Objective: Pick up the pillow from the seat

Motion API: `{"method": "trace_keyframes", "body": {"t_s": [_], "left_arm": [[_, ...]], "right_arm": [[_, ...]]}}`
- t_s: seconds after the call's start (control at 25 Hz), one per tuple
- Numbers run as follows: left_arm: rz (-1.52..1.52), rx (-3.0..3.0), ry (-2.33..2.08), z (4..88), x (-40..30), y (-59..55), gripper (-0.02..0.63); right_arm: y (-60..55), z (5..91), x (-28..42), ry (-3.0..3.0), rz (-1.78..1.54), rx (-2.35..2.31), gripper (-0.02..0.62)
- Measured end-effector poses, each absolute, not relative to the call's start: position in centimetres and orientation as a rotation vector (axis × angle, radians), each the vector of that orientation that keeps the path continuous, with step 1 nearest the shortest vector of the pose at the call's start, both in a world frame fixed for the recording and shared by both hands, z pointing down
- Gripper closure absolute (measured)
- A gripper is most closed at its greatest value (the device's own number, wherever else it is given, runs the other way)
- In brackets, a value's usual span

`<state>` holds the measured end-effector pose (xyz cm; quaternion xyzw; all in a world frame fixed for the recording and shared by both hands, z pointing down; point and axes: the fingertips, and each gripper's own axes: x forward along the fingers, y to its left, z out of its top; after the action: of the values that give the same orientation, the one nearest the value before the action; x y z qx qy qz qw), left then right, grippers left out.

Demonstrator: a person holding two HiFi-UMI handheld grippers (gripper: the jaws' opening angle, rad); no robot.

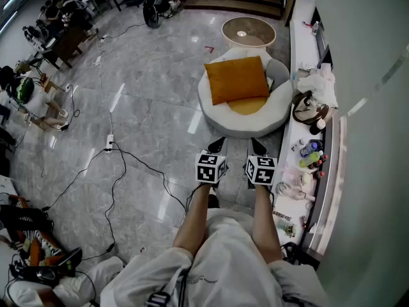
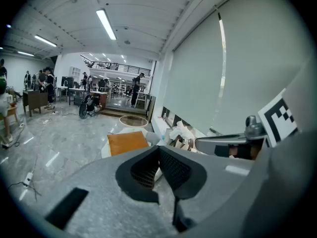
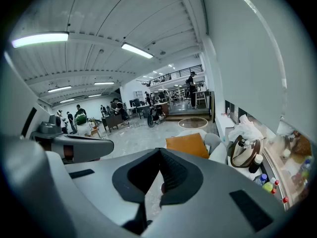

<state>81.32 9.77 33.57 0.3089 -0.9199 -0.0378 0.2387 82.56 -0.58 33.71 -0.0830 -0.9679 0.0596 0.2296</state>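
An orange pillow (image 1: 238,78) lies tilted on a round white seat (image 1: 216,110), with a yellow cushion (image 1: 248,105) under its near edge. My left gripper (image 1: 217,146) and right gripper (image 1: 257,147) hang side by side over the floor, just short of the seat's near rim. Both are shut and hold nothing. In the left gripper view the pillow (image 2: 128,143) shows beyond the closed left gripper (image 2: 158,148). In the right gripper view the pillow (image 3: 187,145) lies ahead and to the right of the closed right gripper (image 3: 159,151).
A low white ledge (image 1: 298,50) along the right wall carries a brown bag (image 1: 308,107), bottles (image 1: 310,152) and cloths. A round side table (image 1: 248,32) stands behind the seat. Cables and a power strip (image 1: 108,142) cross the floor at left. People and desks are far back.
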Motion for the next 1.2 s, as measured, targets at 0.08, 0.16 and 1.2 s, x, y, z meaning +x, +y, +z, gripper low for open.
{"method": "trace_keyframes", "body": {"t_s": [0.08,0.16,1.2], "left_arm": [[-0.111,0.852,-2.528,33.3,80.1,9.5,0.597],[-0.117,0.855,-2.537,33.1,79.0,9.4,0.597],[-0.164,0.934,-2.522,32.6,62.8,18.3,0.597]], "right_arm": [[-0.8,33.3,81.4,-2.674,0.148,-0.227,0.588],[-0.8,33.2,80.3,-2.680,0.132,-0.227,0.588],[5.0,33.6,63.7,-2.670,0.249,-0.223,0.588]]}}
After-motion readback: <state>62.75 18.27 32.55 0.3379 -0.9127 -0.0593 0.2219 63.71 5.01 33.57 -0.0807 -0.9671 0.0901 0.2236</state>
